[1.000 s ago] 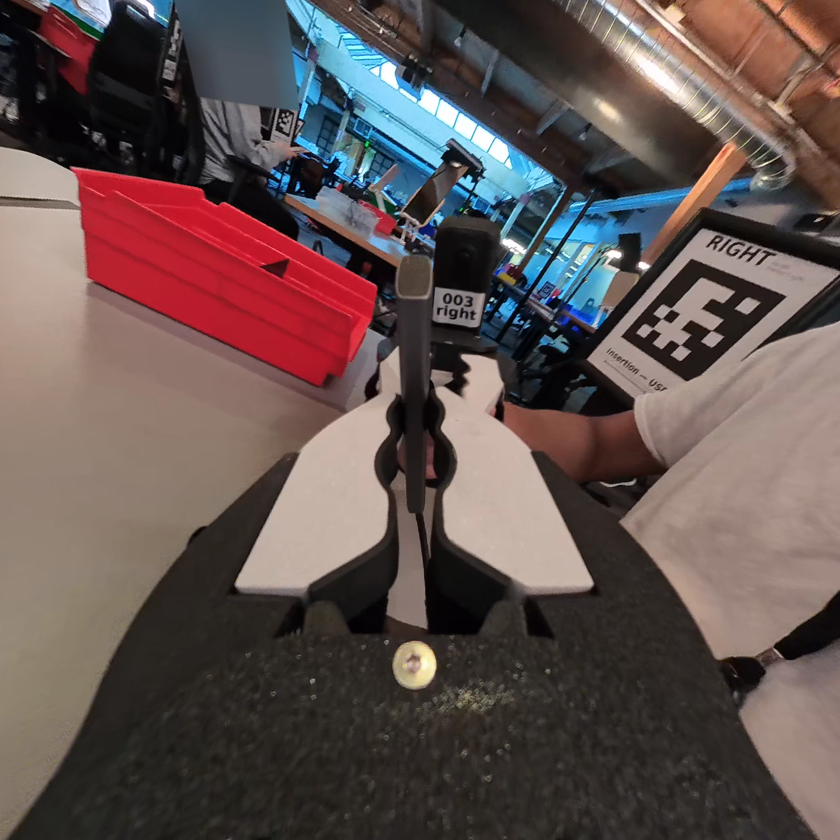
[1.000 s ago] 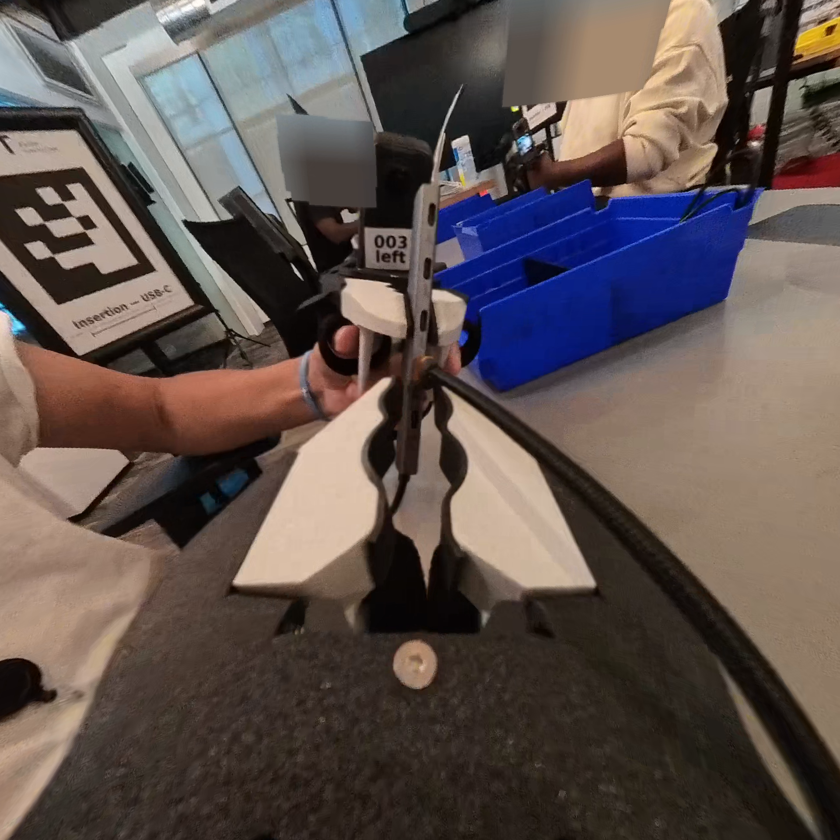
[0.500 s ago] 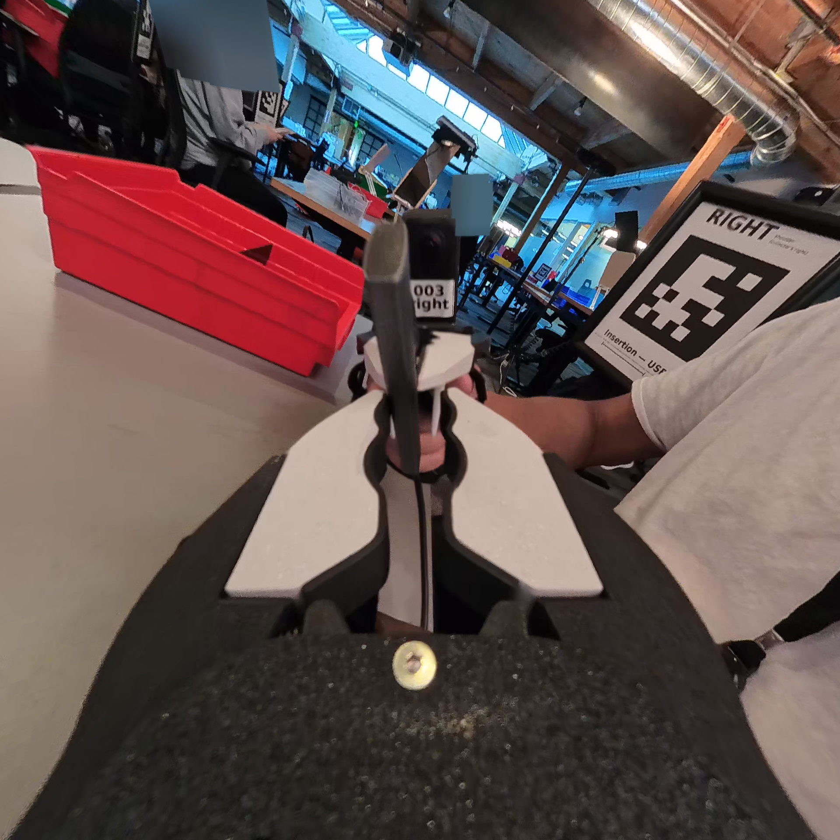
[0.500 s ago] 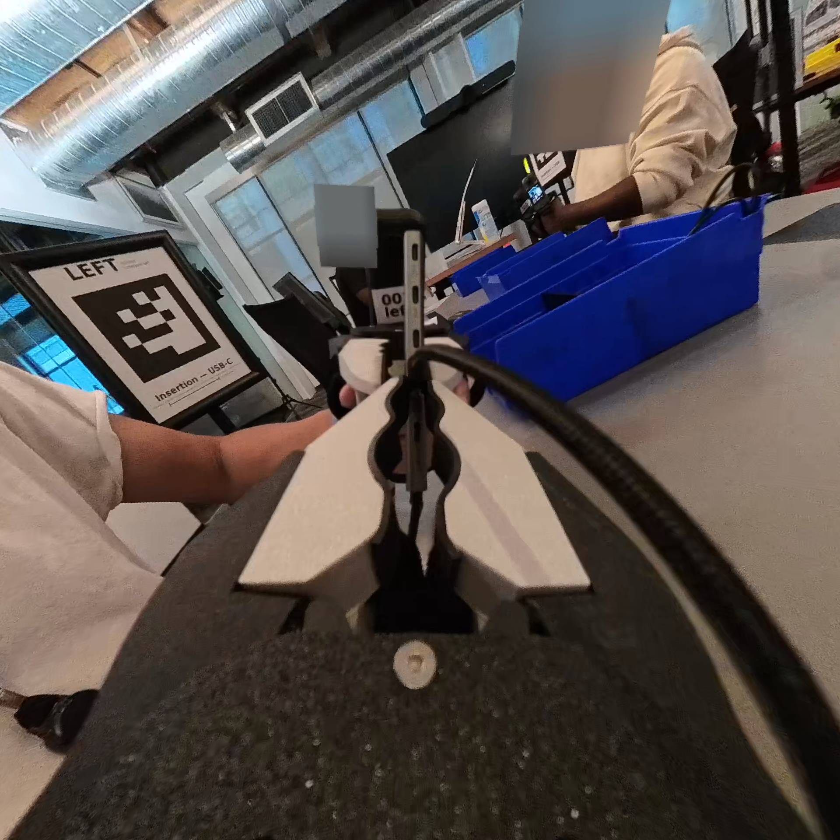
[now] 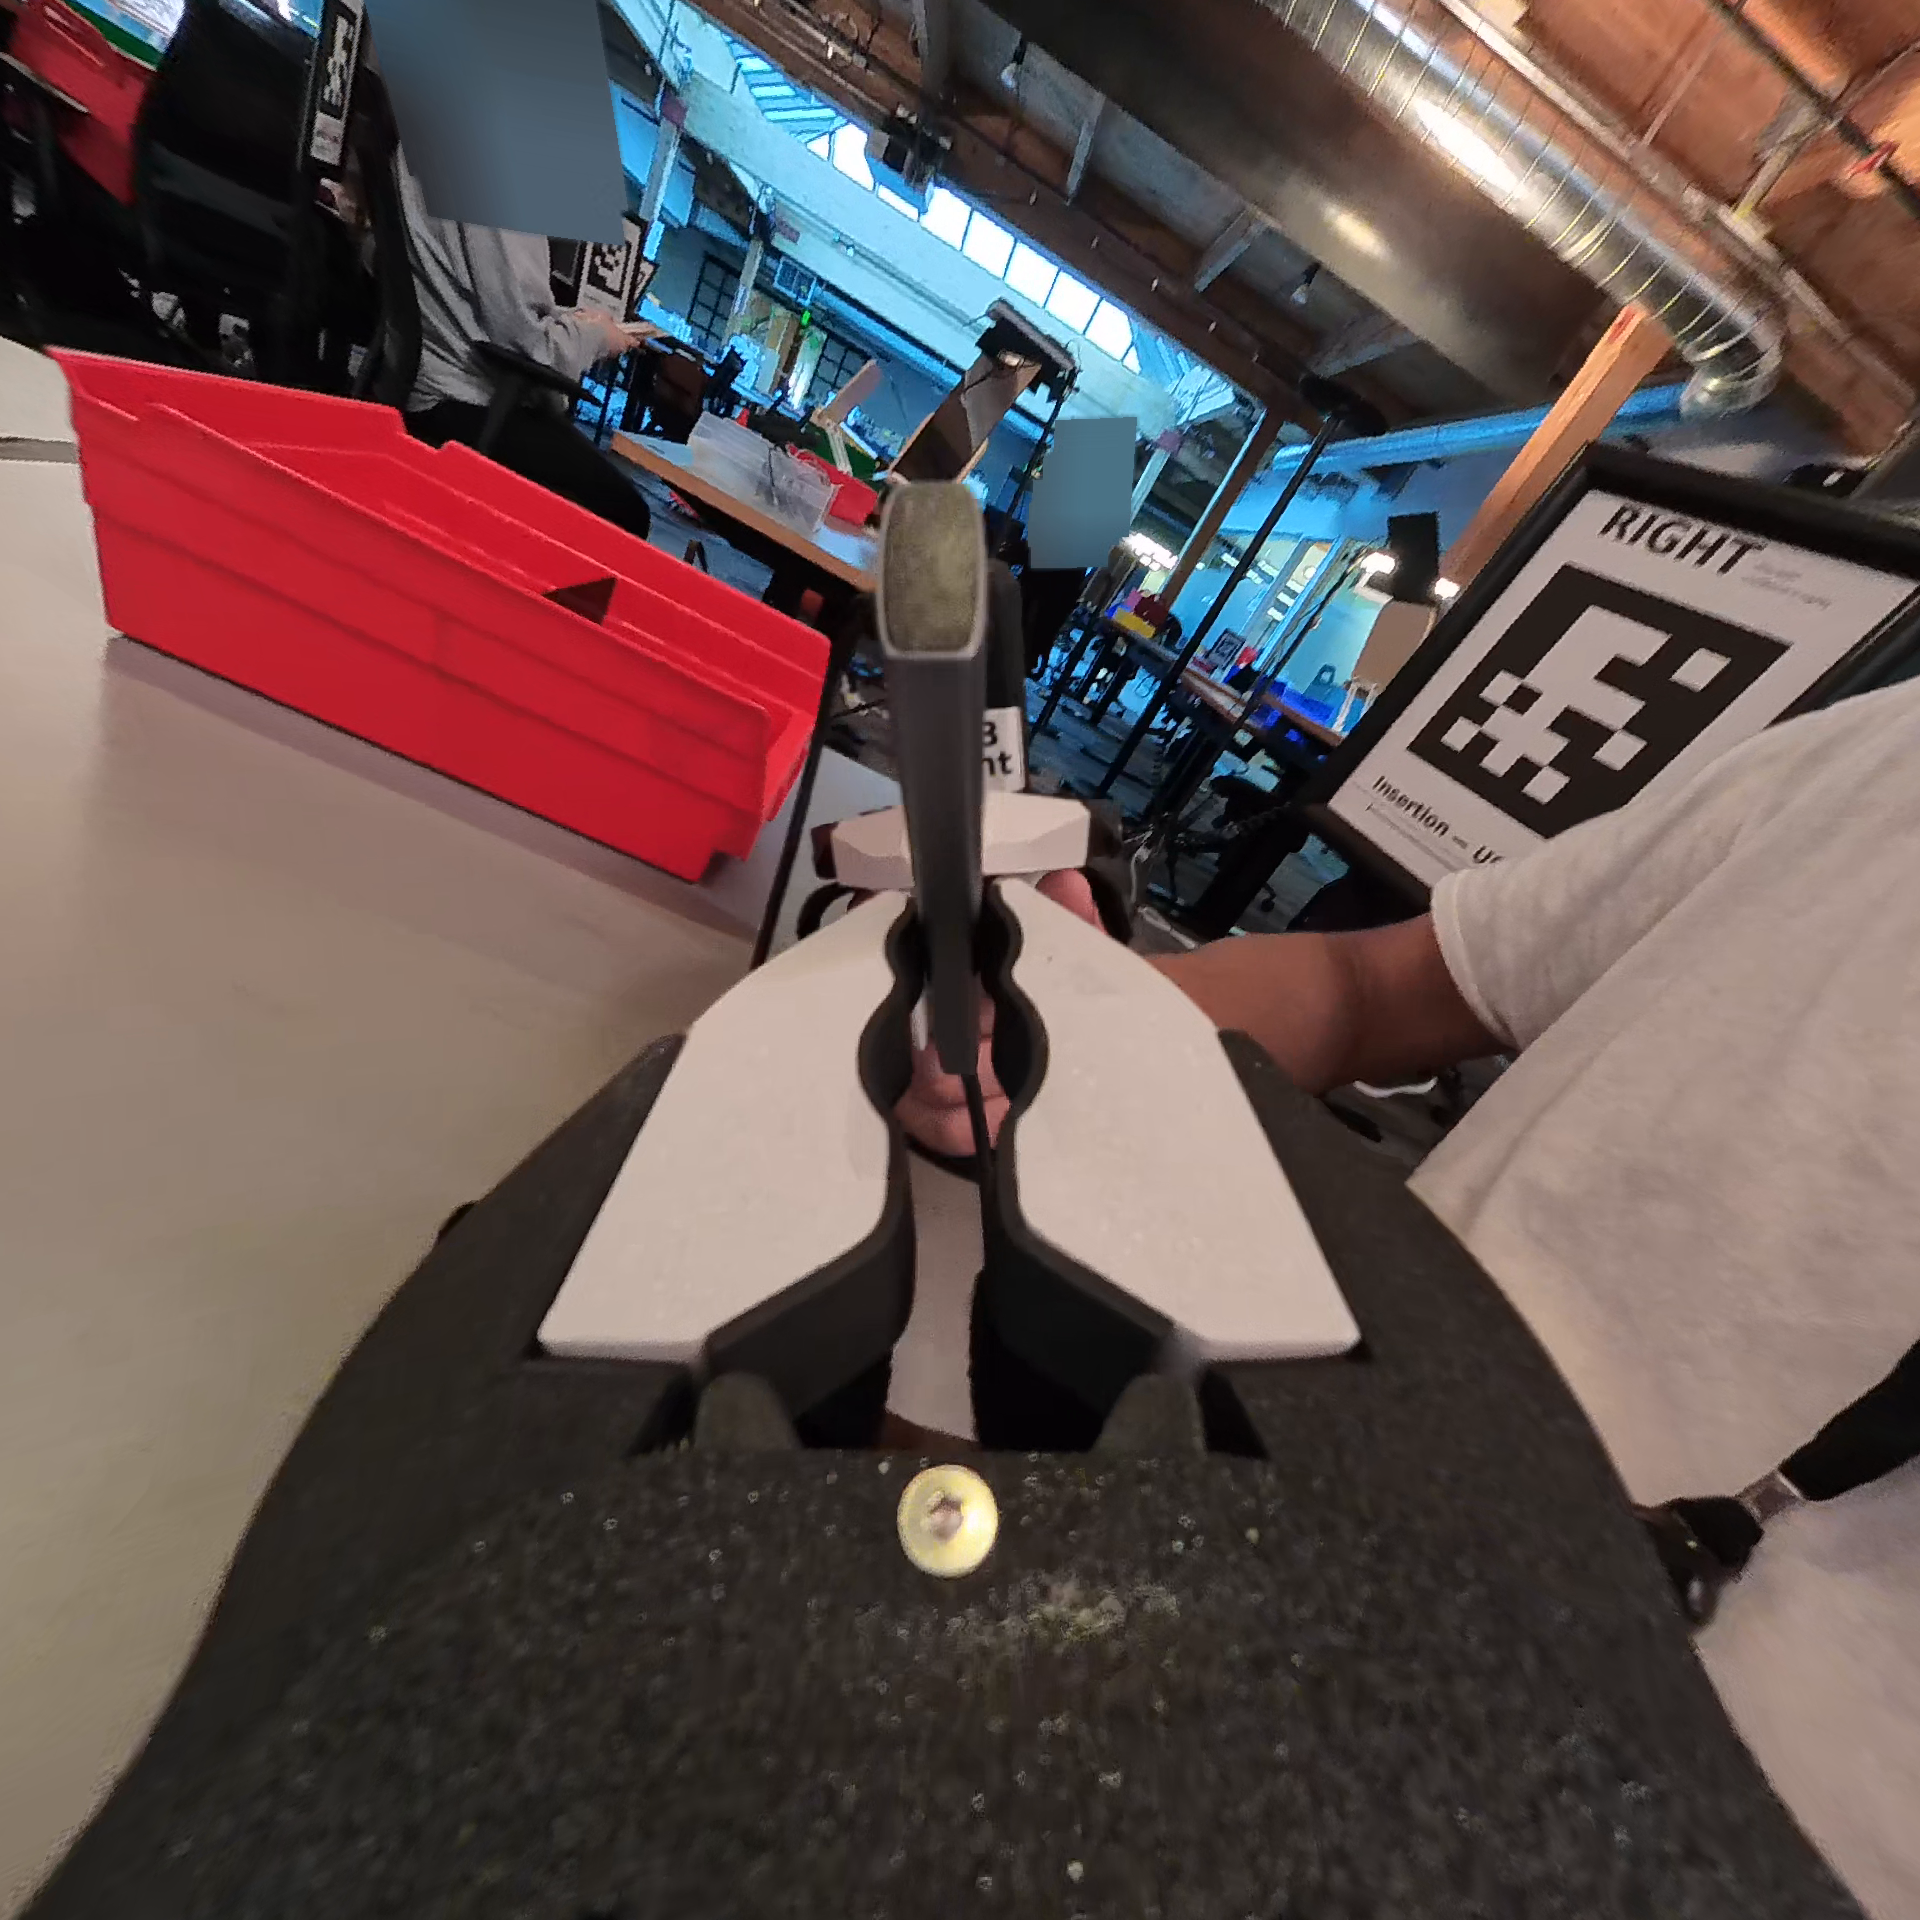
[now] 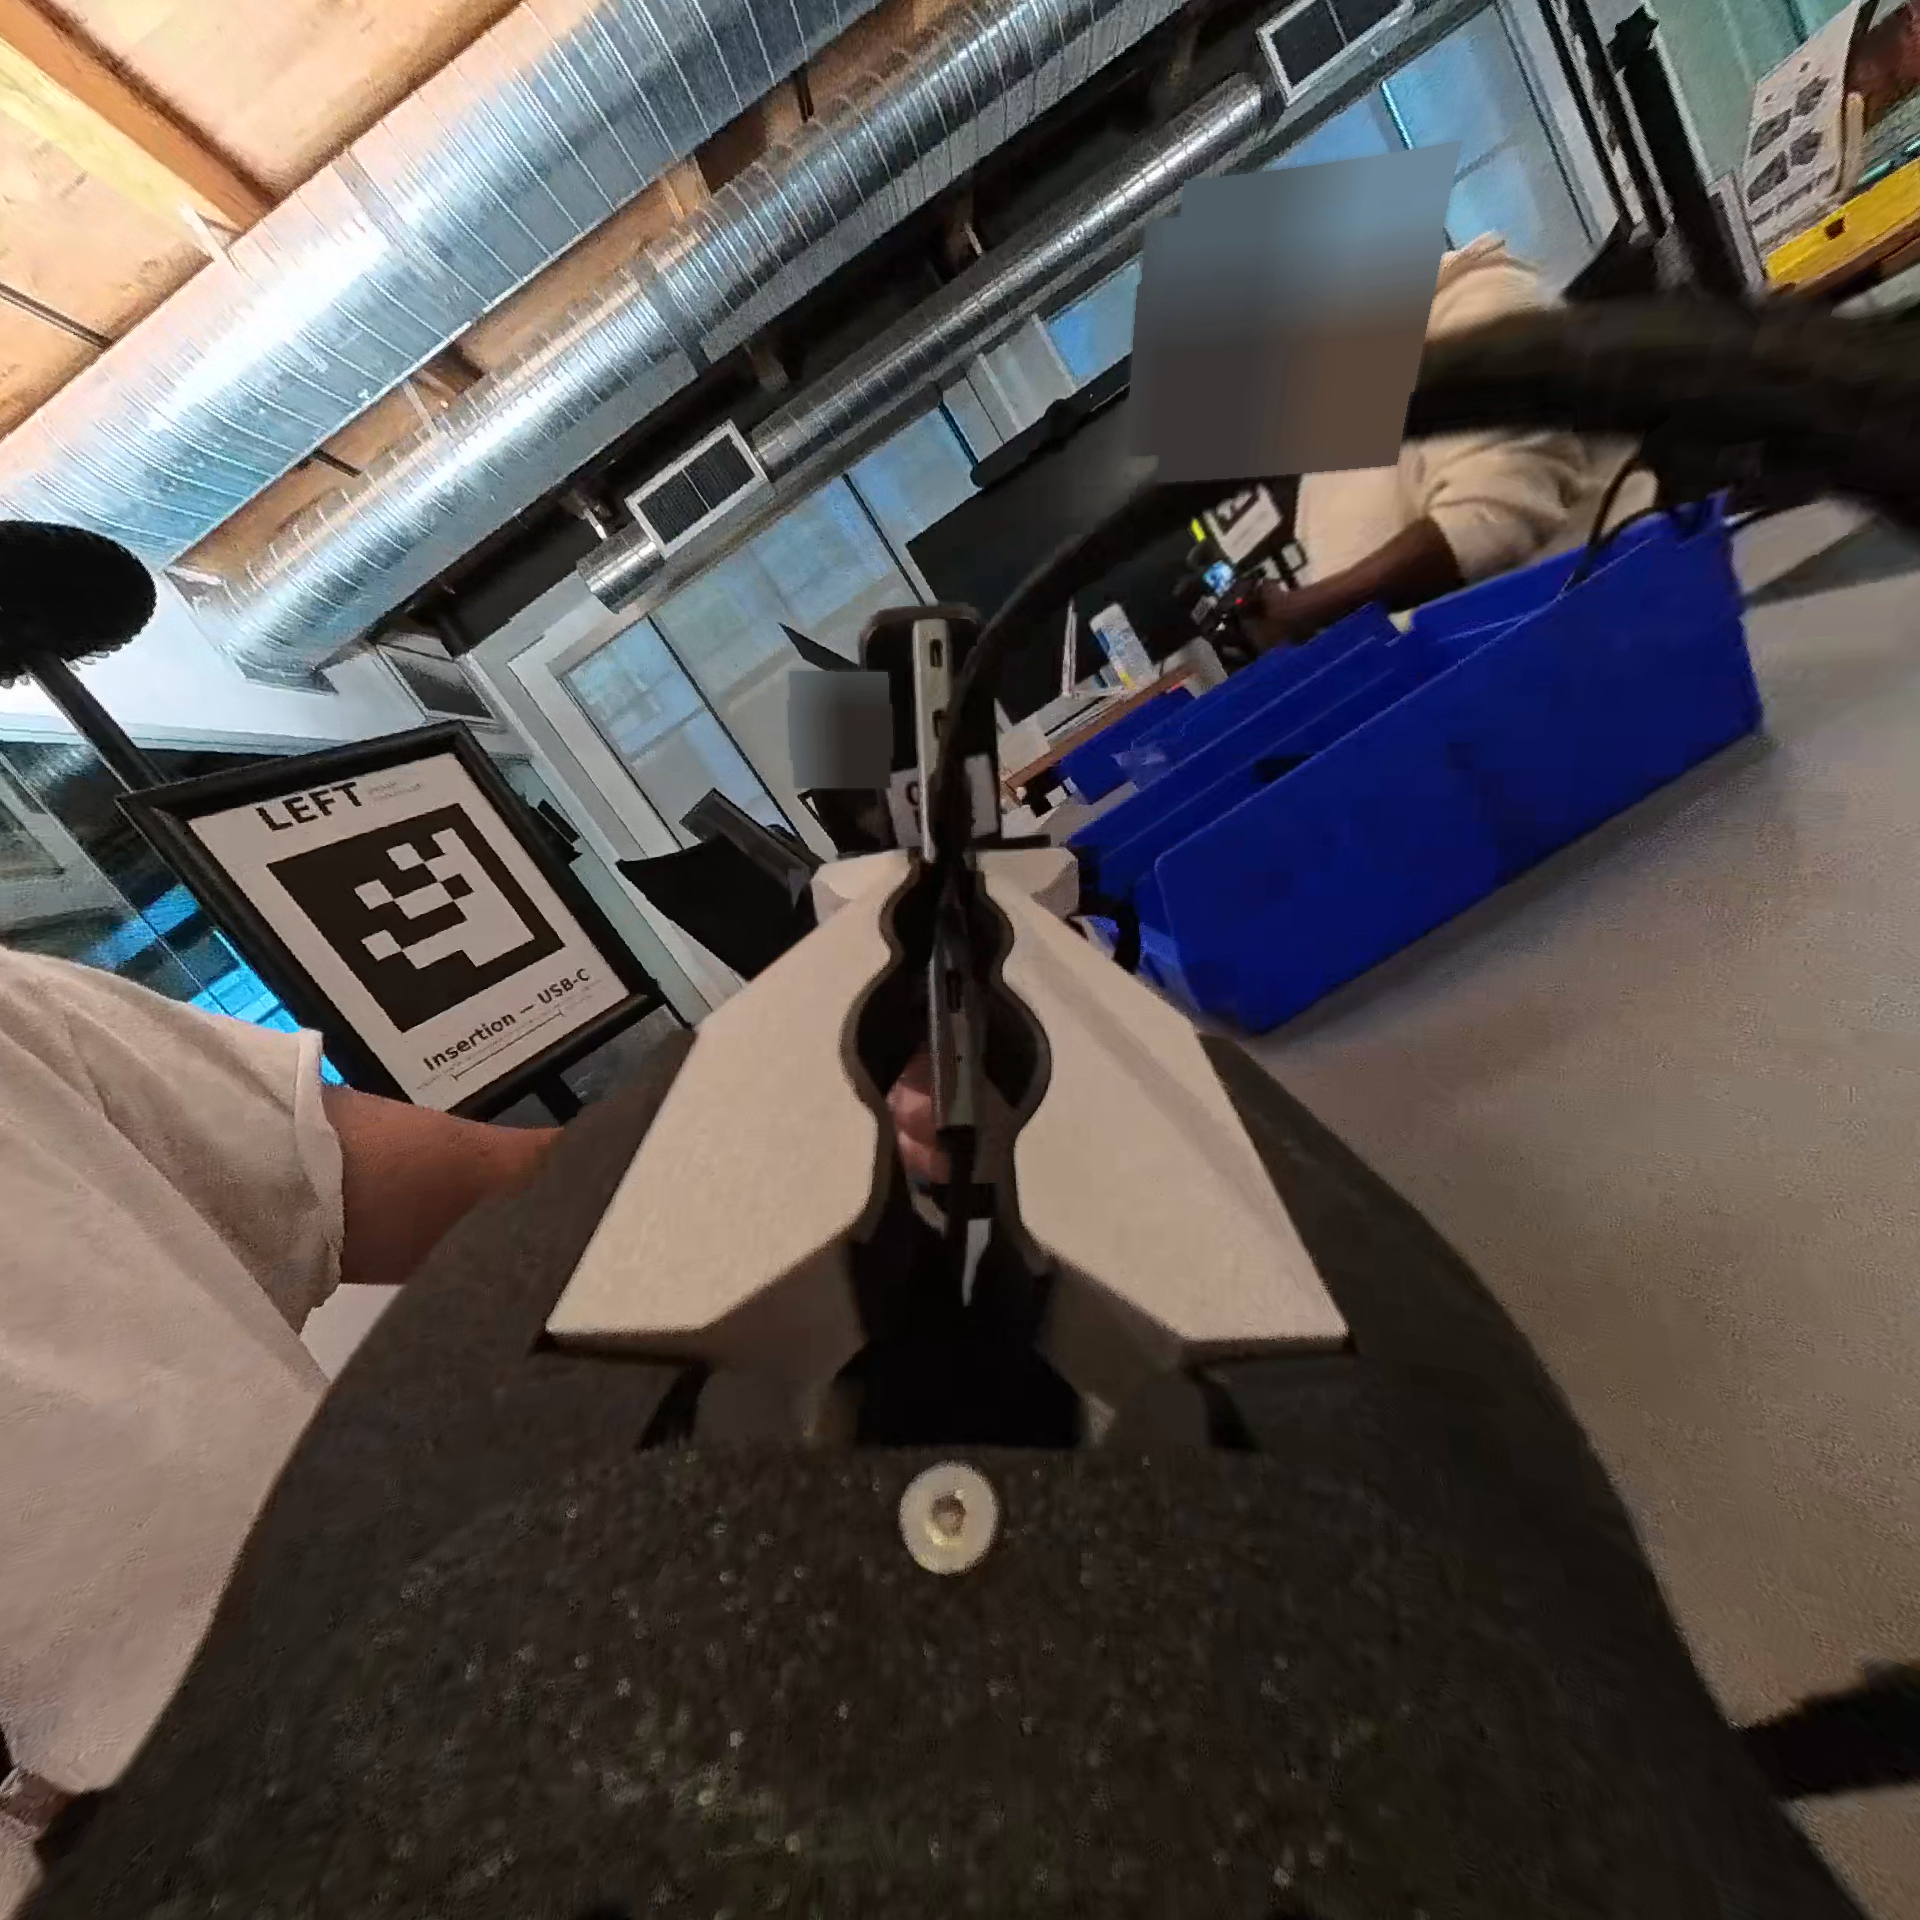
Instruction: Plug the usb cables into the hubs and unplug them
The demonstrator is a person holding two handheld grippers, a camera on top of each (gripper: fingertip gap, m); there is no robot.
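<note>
My left gripper (image 5: pixel 948 914) is shut on a slim grey hub (image 5: pixel 930 623) that stands upright between its fingers. A thin black lead hangs from the hub's lower end. My right gripper (image 6: pixel 945 883) faces it, fingertips close to the hub's ported edge (image 6: pixel 930 686). It is shut on the end of a black cable (image 6: pixel 997 623). The cable arcs away to the upper right, and its plug is hidden between the fingers. The right gripper's white fingers (image 5: pixel 1039 831) show just behind the hub, and the left gripper's fingers (image 6: pixel 1039 873) show behind it in the right wrist view.
A red bin (image 5: pixel 416 623) sits on the grey table (image 5: pixel 260 1039) to the left. Blue bins (image 6: pixel 1455 810) sit on the table (image 6: pixel 1558 1143) to the right. Framed marker signs (image 5: pixel 1600 686) (image 6: pixel 416 914) stand off the table's edge. The holder's forearm (image 5: pixel 1299 997) and white shirt are close. Only a small space, under 4 cm, lies between the two pairs of fingers.
Both grippers have tilted upward while still facing each other. The hub now stands higher in both views. The black cable has swung from the lower right to the upper right of the right wrist view.
</note>
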